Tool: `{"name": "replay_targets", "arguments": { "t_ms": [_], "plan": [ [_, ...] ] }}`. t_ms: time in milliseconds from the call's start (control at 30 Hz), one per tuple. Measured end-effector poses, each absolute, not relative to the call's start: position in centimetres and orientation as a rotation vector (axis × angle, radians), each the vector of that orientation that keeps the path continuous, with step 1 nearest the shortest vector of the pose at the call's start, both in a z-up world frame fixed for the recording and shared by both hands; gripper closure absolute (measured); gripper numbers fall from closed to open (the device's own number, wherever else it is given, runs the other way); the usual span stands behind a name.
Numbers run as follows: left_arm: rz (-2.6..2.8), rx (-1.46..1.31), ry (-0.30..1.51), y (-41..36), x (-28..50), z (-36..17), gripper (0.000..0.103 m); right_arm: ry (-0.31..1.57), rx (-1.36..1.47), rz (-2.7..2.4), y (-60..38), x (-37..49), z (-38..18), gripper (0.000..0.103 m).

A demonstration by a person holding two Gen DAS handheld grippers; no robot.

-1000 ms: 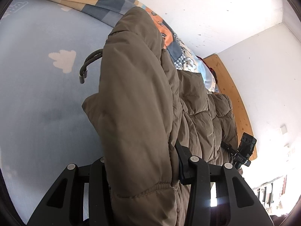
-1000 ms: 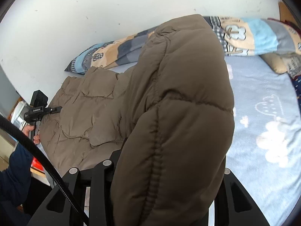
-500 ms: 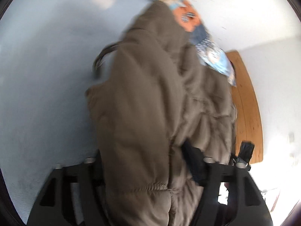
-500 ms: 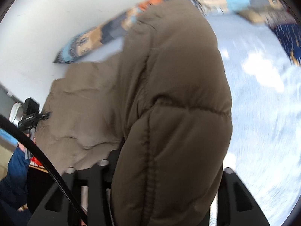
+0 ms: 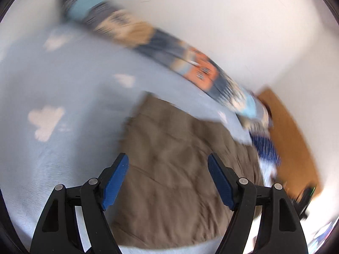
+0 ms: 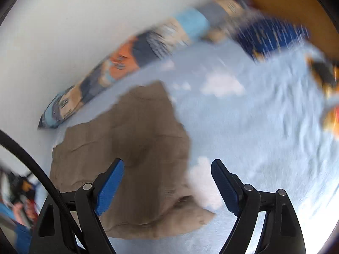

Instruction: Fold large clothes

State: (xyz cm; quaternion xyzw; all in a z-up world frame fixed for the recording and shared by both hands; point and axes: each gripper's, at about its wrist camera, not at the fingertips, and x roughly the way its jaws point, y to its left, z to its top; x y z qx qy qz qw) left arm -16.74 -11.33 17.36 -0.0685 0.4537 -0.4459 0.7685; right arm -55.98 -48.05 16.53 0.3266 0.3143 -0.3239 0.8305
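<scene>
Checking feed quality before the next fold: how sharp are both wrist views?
Left wrist: heavy motion blur on the jacket and pillow; left gripper sharp. Right wrist: same smear on the jacket and bed; right gripper crisp.

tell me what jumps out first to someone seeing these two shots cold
The brown puffer coat lies in a flattened heap on the light blue cloud-print bedsheet, dead centre in both wrist views. Just above it hang the open left claw and right claw, blue pads spread wide and holding nothing. Behind the coat, a patchwork quilt runs along the white wall, smeared by motion blur.
</scene>
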Motion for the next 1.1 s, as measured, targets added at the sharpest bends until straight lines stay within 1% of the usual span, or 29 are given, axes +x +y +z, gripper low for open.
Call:
{"name": "replay_targets", "arguments": {
  "t_ms": [33, 100, 133, 167, 233, 300, 400, 467, 567, 633, 767, 900, 967, 1033, 1100],
  "plan": [
    [-1.005, -0.082, 0.94, -12.6, -19.8, 17.9, 0.025, 0.661, 0.622, -0.669, -46.4, -55.1, 17.3, 0.015],
    [-1.06, 0.02, 0.907, -15.9, -24.4, 17.4, 0.025, 0.654, 0.515, -0.628, -42.6, -53.1, 17.8, 0.015],
    [-1.077, 0.065, 0.899, -17.1, -26.2, 16.8, 0.025, 0.659, 0.482, -0.587, -40.7, -51.8, 17.6, 0.015],
    [-1.09, 0.101, 0.901, -17.8, -28.4, 14.8, 0.025, 0.672, 0.469, -0.56, -39.5, -51.1, 17.3, 0.015],
    [-1.099, 0.198, 0.892, -20.2, -31.0, 13.6, 0.025, 0.716, 0.428, -0.515, -36.3, -48.4, 16.0, 0.016],
    [-1.095, 0.203, 0.892, -21.9, -31.8, 13.0, 0.025, 0.77, 0.384, -0.524, -34.6, -46.8, 14.8, 0.019],
    [-1.026, 0.22, 0.882, -21.5, -32.1, 10.9, 0.025, 0.829, 0.323, -0.566, -34.2, -45.6, 13.1, 0.019],
    [-1.001, 0.284, 0.872, -21.1, -31.9, 10.0, 0.025, 0.865, 0.28, -0.609, -34.5, -44.8, 12.1, 0.019],
    [-0.958, 0.361, 0.878, -21.7, -32.6, 8.6, 0.024, 0.932, 0.339, -0.62, -36.0, -44.3, 10.0, 0.019],
    [-0.938, 0.431, 0.857, -22.4, -33.3, 7.6, 0.023, 0.994, 0.309, -0.622, -35.9, -43.5, 8.6, 0.018],
    [-0.926, 0.467, 0.843, -23.0, -33.4, 6.3, 0.021, 1.068, 0.254, -0.643, -35.7, -42.5, 6.7, 0.016],
    [-0.948, 0.423, 0.82, -21.8, -33.5, 7.6, 0.021, 1.066, 0.254, -0.645, -36.0, -42.7, 6.9, 0.016],
    [-0.953, 0.388, 0.826, -21.3, -33.2, 9.2, 0.021, 1.036, 0.285, -0.637, -36.2, -43.3, 8.3, 0.018],
    [-0.962, 0.314, 0.775, -20.8, -32.8, 11.9, 0.021, 0.952, 0.333, -0.64, -36.7, -44.3, 10.6, 0.019],
    [-0.959, 0.31, 0.751, -21.7, -32.2, 13.6, 0.021, 0.813, 0.392, -0.647, -37.4, -45.4, 13.2, 0.019]
  ]
}}
